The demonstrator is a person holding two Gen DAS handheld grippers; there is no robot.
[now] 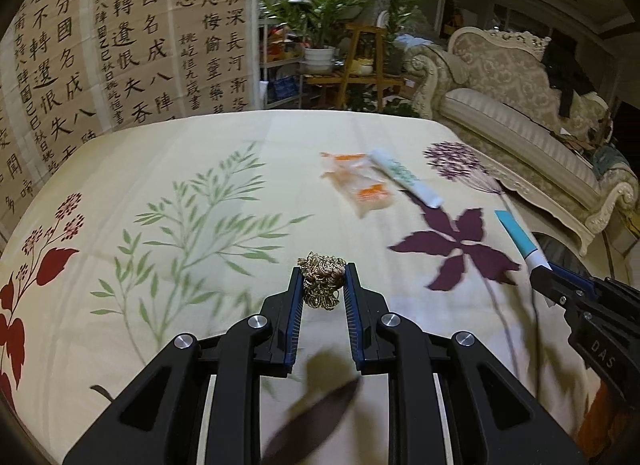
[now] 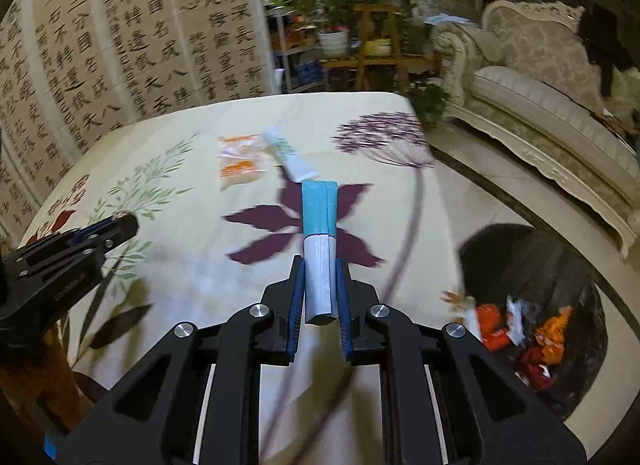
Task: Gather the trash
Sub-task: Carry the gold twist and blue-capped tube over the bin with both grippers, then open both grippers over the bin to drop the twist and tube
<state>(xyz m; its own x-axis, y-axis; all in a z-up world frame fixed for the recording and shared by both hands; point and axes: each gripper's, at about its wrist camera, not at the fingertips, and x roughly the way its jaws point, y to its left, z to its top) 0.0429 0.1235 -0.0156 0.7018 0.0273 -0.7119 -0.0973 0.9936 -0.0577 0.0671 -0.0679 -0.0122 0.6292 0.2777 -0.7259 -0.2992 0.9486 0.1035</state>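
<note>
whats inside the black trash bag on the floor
The black trash bag, beside the floral-cloth table, holds crumpled orange, red and white wrappers. Anything beneath them is covered, and the right gripper hides the bag's near-left edge.

A table covered by a cream cloth (image 1: 168, 169) printed with green sprigs, red blossoms and purple flowers fills the near scene. On the far left stands a beige wall of calligraphy sheets (image 1: 120, 37) — columns of black Chinese characters — and beside it, far centre, a metal shelf (image 1: 280, 77), a wooden plant stand (image 1: 362, 61) and leafy potted plants (image 1: 320, 13). To the right sits an ornate cream sofa (image 1: 516, 105) with carved trim on a pale polished floor (image 2: 496, 185) with a dark inlaid border; the light is dim and warm.
</note>
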